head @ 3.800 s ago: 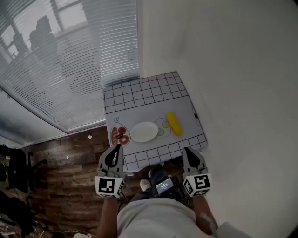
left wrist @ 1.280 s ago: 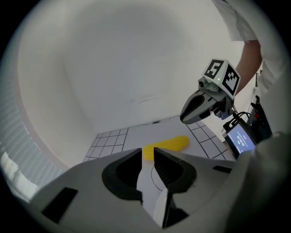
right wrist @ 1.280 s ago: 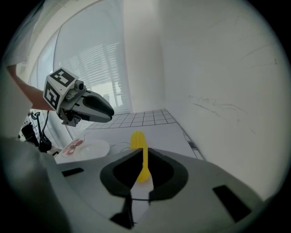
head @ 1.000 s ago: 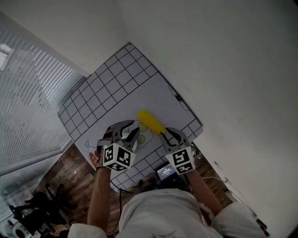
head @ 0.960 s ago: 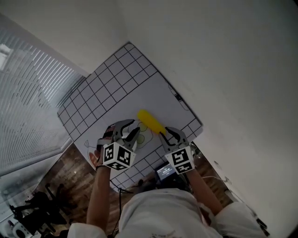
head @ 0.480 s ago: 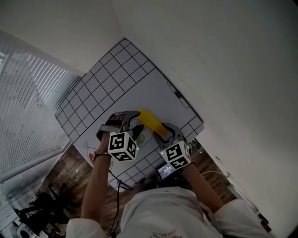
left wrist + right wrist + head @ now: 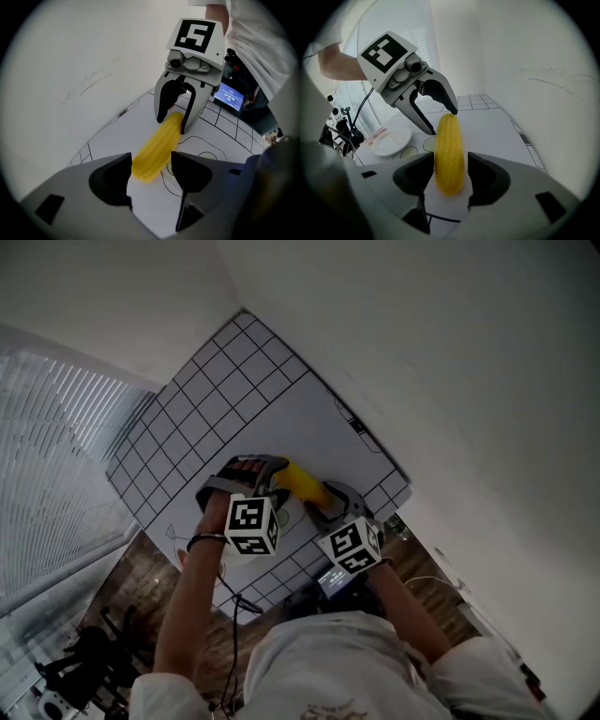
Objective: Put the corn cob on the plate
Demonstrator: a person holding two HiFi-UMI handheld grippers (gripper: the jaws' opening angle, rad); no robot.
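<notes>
The yellow corn cob (image 7: 302,482) lies on the white grid mat (image 7: 234,381). My left gripper (image 7: 151,180) stands open over one end of the cob (image 7: 157,147), its jaws having just been opening. My right gripper (image 7: 450,185) is open too, its jaws just widened, with the other end of the cob (image 7: 450,150) between them; the pads do not press on it. Each gripper shows in the other's view: the right gripper (image 7: 172,123) and the left gripper (image 7: 440,121) both straddle the cob. The white plate (image 7: 391,140) sits empty to the left, beyond the cob. In the head view the left gripper (image 7: 253,470) hides it.
A white wall runs close along the mat's right edge (image 7: 370,442). Pink strips (image 7: 375,135) lie beside the plate. A small device with a lit screen (image 7: 229,98) sits at the mat's near edge by the person's body. Window blinds (image 7: 56,456) and wood floor lie to the left.
Both grippers have sunk toward the cob from either end. The left one has rolled and swung over the far end. Both pairs of jaws stand wider than a second ago.
</notes>
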